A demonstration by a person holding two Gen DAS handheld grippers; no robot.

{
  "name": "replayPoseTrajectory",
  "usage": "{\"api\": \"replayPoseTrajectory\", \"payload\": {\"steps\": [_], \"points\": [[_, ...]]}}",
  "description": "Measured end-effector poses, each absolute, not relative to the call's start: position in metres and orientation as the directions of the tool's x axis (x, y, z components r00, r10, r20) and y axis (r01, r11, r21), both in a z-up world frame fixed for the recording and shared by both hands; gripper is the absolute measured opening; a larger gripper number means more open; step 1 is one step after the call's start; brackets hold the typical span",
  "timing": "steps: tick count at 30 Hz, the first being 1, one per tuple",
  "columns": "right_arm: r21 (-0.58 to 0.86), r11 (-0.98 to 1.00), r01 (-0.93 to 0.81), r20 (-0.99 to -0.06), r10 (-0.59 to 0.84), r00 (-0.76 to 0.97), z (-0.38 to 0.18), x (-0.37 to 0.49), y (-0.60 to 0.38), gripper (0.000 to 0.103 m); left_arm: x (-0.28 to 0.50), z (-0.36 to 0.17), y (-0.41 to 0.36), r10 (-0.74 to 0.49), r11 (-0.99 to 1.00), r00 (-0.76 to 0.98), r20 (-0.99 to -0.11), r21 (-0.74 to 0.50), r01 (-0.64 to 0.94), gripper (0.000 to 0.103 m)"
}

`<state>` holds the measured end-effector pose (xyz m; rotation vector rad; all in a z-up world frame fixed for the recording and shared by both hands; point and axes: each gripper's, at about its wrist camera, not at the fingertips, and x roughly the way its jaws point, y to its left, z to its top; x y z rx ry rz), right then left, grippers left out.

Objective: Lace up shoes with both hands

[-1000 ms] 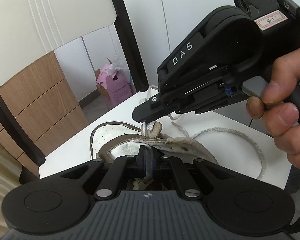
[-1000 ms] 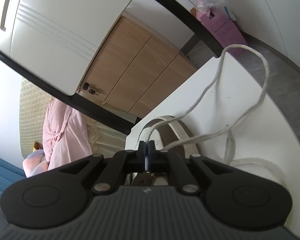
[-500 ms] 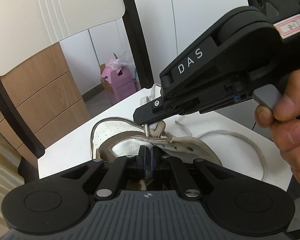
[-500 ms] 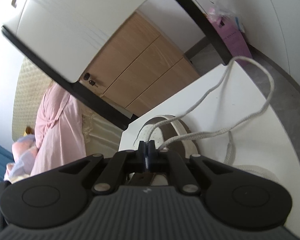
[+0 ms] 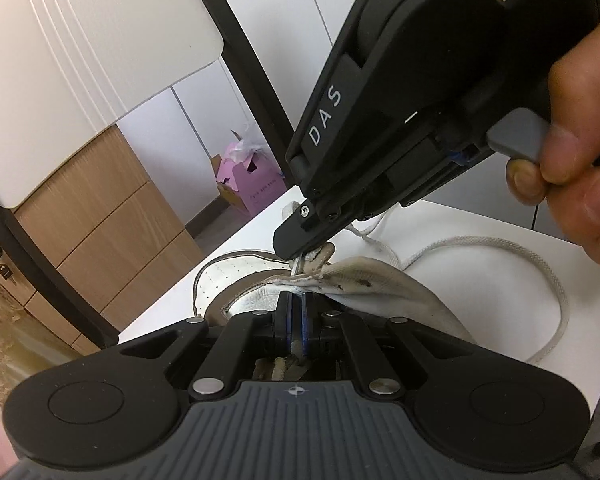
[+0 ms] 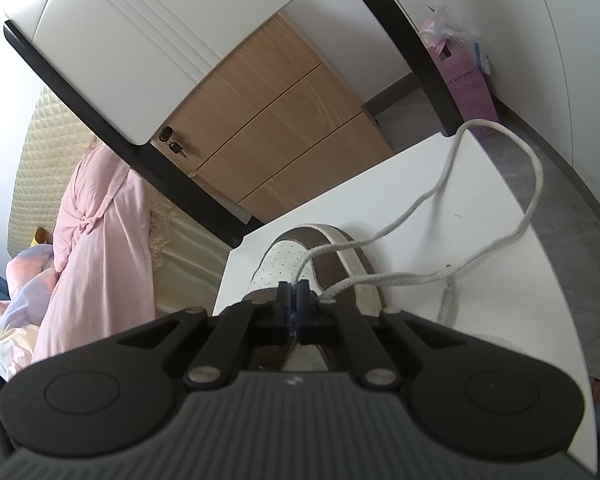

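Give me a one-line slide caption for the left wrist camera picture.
Left gripper pinches the white leather sneaker's eyelet flap while the right gripper grips the white lace tip.

Bare tabletop point(image 6: 500, 312) lies open to your right of the sneaker point(image 6: 300, 264), but the looping shoelace point(image 6: 496, 248) crosses it; your right hand-held gripper point(image 5: 297, 258) crowds the eyelets.
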<state>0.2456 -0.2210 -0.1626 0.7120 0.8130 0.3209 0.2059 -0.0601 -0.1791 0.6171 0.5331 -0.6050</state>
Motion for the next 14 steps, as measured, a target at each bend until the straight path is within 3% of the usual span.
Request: {"api": "replayPoseTrajectory", "payload": {"steps": [14], "points": [[0.634,0.766,-0.108,-0.57,0.557,0.605,-0.159,0.248,-0.202,0.003,0.211,-0.193,-0.071,-0.375,0.594,0.635,-0.675,0.351,0.724,0.006]]}}
